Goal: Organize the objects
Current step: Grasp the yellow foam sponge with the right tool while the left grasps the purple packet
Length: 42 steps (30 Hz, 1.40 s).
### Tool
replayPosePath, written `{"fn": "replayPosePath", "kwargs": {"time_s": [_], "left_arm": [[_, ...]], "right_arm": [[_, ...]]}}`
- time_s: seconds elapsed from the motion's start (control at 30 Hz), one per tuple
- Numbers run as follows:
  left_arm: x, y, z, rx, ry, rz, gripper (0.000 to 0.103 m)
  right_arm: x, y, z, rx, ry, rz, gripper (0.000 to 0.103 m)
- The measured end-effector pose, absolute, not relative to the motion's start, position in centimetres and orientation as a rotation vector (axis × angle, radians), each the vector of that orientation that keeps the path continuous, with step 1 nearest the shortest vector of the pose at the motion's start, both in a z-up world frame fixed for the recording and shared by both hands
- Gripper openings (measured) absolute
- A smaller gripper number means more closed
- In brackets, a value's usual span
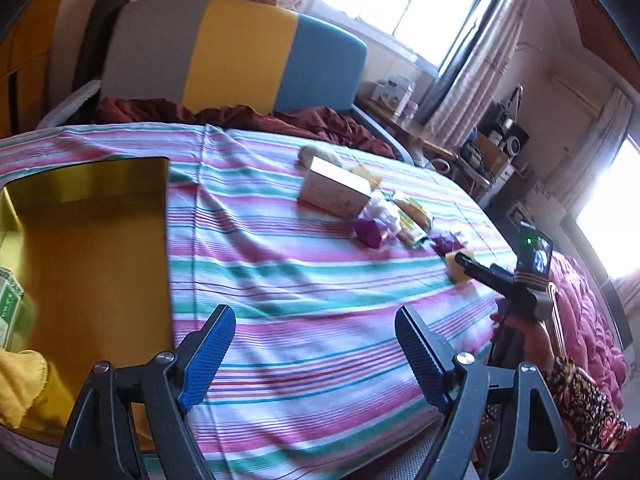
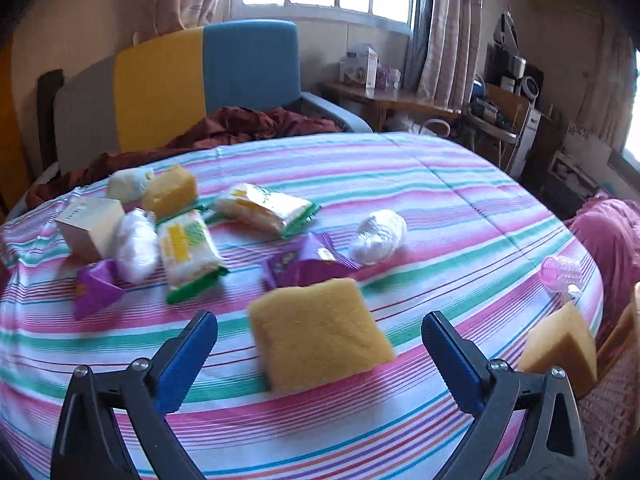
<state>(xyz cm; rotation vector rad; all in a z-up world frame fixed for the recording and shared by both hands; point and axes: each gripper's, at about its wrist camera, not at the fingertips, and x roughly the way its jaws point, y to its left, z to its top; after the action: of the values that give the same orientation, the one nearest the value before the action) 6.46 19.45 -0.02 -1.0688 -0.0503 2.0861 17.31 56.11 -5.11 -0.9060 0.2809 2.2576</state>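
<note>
A yellow sponge [image 2: 320, 340] lies flat on the striped bedsheet [image 2: 440, 200], between the wide-apart blue pads of my right gripper [image 2: 318, 322], which is open and not touching it. Beyond it are purple packets [image 2: 308, 264], white-and-green packets [image 2: 192, 252], white bags [image 2: 378, 236], a beige box [image 2: 90, 226] and another sponge [image 2: 170, 192]. My left gripper [image 1: 316, 344] stands open over bare sheet, beside an open cardboard box [image 1: 92, 260] that holds a green-and-white packet [image 1: 12, 312] and something yellow [image 1: 20, 384]. The left wrist view also shows the right gripper [image 1: 466, 262] by the sponge [image 1: 456, 274].
A third sponge [image 2: 560, 348] and a pink roller [image 2: 560, 276] sit at the bed's right edge. A maroon blanket [image 2: 224, 128] and a grey, yellow and blue headboard [image 2: 160, 88] lie behind. A pink quilt [image 1: 592, 320] and cluttered side tables [image 2: 400, 100] are to the right.
</note>
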Motion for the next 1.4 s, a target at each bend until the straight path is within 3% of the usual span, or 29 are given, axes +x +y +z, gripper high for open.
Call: {"fn": "replayPosePath", "kwargs": {"time_s": [0.17, 0.27, 0.33, 0.8, 1.4], "left_arm": [[6.8, 21.0, -0.7, -1.092, -0.015, 2.06, 0.084], [6.8, 21.7, -1.1, -1.111, 0.003, 2.048, 0.084], [6.8, 22.3, -1.4, -1.118, 0.029, 2.043, 0.084], [4.9, 29.8, -2.9, -1.138, 0.114, 1.973, 0.084], [0.2, 43.9, -6.2, -0.969, 0.491, 1.909, 0.084]], "right_arm": [[17.4, 57.2, -6.2, -0.899, 0.323, 2.272, 0.102], [17.1, 57.4, -6.8, -0.903, 0.347, 2.293, 0.087], [16.9, 57.3, -7.5, -0.923, 0.349, 2.302, 0.069], [16.7, 53.2, -7.8, -0.864, 0.307, 2.571, 0.065], [16.9, 53.7, -8.8, -0.863, 0.409, 2.573, 0.066]]}}
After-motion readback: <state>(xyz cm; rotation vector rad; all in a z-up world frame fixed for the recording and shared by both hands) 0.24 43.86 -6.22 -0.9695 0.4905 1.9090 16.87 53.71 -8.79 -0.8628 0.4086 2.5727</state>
